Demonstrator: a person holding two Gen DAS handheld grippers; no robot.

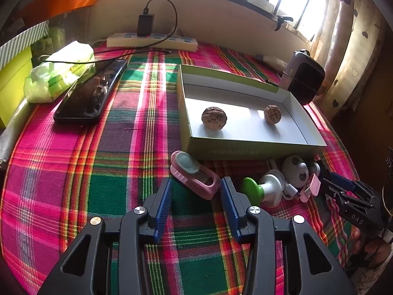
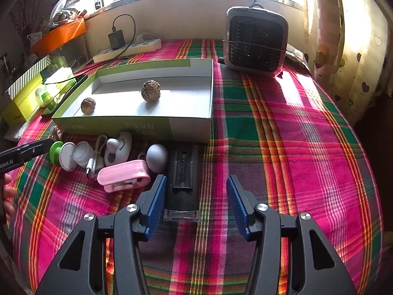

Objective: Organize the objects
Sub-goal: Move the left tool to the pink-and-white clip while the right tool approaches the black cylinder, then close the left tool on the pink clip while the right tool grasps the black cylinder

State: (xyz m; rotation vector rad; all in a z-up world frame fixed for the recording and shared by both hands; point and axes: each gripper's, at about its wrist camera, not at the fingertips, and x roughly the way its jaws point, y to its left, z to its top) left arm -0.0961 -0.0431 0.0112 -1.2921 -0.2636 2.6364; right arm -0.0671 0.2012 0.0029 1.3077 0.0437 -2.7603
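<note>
Counted on the plaid cloth

Two brown wrinkled walnuts [image 2: 150, 91] in one shallow green-and-white cardboard box [image 2: 191, 127]; two pink plastic clips [image 2: 124, 175]; one black rectangular device [image 2: 183, 172]; one grey egg-shaped object [image 2: 157, 157].

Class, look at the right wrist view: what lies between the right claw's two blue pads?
In the right wrist view, a black rectangular device with a clear end lies on the plaid cloth between the open right claw pads, untouched.
</note>
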